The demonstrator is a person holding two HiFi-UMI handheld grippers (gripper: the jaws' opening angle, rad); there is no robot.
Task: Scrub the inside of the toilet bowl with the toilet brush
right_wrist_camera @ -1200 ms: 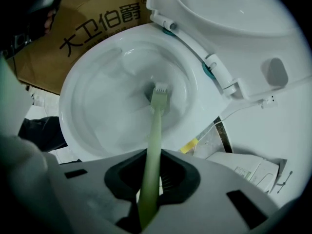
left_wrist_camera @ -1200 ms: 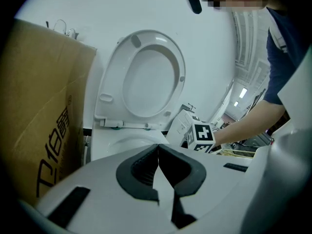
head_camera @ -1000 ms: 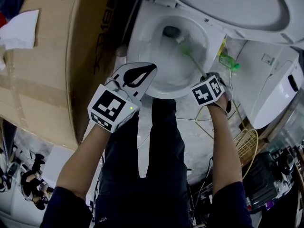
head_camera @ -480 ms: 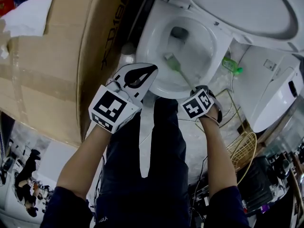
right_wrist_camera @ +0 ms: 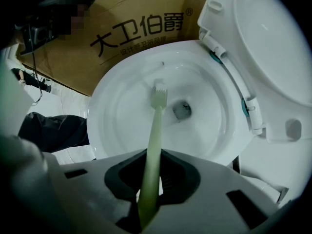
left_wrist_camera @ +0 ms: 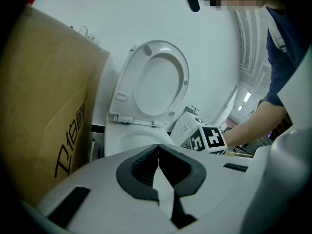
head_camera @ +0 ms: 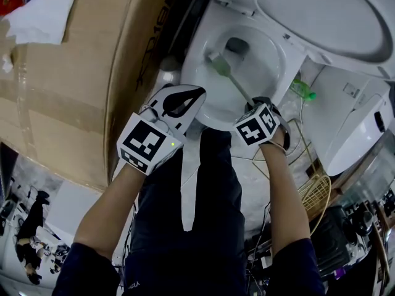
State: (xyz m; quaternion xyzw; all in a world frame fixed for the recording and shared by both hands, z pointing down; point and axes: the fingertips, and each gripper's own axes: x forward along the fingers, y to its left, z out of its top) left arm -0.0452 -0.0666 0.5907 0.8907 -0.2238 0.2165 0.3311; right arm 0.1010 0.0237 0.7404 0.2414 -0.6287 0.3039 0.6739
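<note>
The white toilet bowl [head_camera: 203, 97] [right_wrist_camera: 122, 126] stands open with its seat and lid [head_camera: 327, 17] raised. A pale green toilet brush [head_camera: 227, 76] [right_wrist_camera: 155, 130] reaches into the bowl, its head on the left inner wall near the drain [right_wrist_camera: 181, 109]. My right gripper [head_camera: 259, 106] [right_wrist_camera: 148, 189] is shut on the brush handle at the bowl's near right rim. My left gripper [head_camera: 179, 100] [left_wrist_camera: 157, 174] hovers shut and empty just outside the bowl's near left rim.
A large cardboard box [head_camera: 74, 79] [left_wrist_camera: 44, 116] stands close to the toilet's left side. A second white toilet [head_camera: 358, 122] sits to the right, with a green bottle [head_camera: 302, 90] and a gold wire rack [head_camera: 318, 190] beside it. My legs [head_camera: 197, 214] stand before the bowl.
The brush head has swept from the bowl's right inner wall across to the left wall near the drain. My right gripper shifted left with it. The left gripper barely moved.
</note>
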